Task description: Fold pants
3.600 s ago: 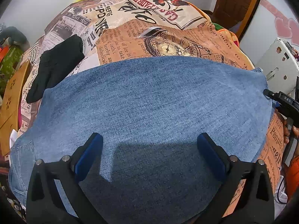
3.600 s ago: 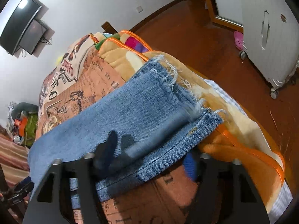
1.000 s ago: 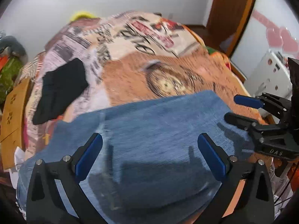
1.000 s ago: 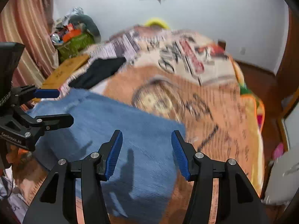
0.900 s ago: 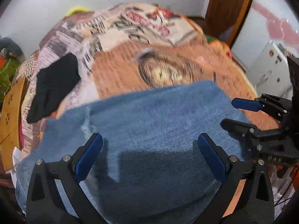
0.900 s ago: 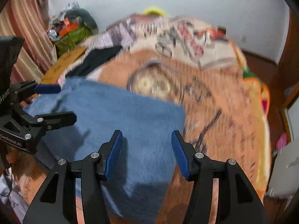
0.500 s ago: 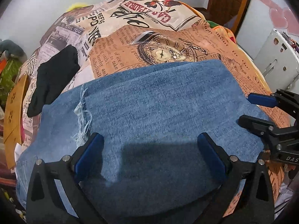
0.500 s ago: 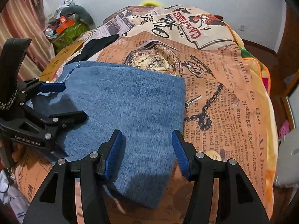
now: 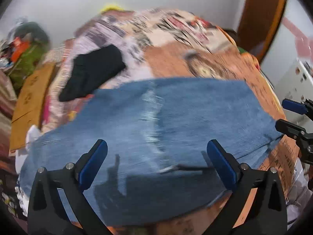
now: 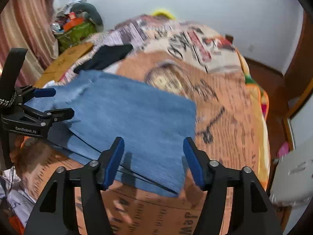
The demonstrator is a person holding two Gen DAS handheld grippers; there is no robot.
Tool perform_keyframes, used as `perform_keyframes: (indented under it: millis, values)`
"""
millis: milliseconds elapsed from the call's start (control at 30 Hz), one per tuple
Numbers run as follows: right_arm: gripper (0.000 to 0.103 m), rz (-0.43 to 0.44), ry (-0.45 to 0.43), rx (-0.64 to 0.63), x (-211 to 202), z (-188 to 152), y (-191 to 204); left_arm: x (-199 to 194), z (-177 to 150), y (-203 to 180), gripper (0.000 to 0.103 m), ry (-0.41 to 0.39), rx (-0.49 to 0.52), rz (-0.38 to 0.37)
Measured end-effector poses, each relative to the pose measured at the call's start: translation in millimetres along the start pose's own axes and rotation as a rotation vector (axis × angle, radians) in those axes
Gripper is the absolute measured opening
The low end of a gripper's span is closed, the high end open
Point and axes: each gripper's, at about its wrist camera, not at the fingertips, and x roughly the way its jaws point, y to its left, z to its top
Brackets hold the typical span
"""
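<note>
Bedspread (image 10: 225,117) under folded jeans (image 10: 133,117); L gripper (image 9: 156,164) fingers wide, empty; R gripper (image 10: 153,160) fingers opening, empty.

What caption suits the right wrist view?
Folded jeans lie on a printed bedspread; both grippers hover open, empty.

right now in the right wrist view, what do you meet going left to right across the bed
left gripper with blue pads, open → folded blue denim pants → orange newspaper-print bedspread with a clock picture → bright orange blanket edge → wooden floor
</note>
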Motion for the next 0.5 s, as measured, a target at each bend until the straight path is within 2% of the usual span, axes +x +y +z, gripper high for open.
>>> perform_keyframes:
  millis: [133,300,400,500]
  values:
    - [0.064,0.021,-0.066,-0.040,-9.5,19.9,27.9,-38.5,-5.3,40.1,0.103,-0.090,-0.064,0.039]
    - [0.064,0.059,-0.103,-0.085,-7.5,38.6,61.6,-77.2,-23.2,91.9,0.103,-0.177,-0.128,0.095]
    - [0.064,0.080,-0.104,-0.116,-0.1,45.3,83.3,-87.2,-41.1,126.0,0.103,-0.180,-0.171,0.122]
    - [0.064,0.097,-0.089,-0.149,9.6,47.1,104.1,-86.9,-64.9,160.5,0.103,-0.138,-0.241,0.118]
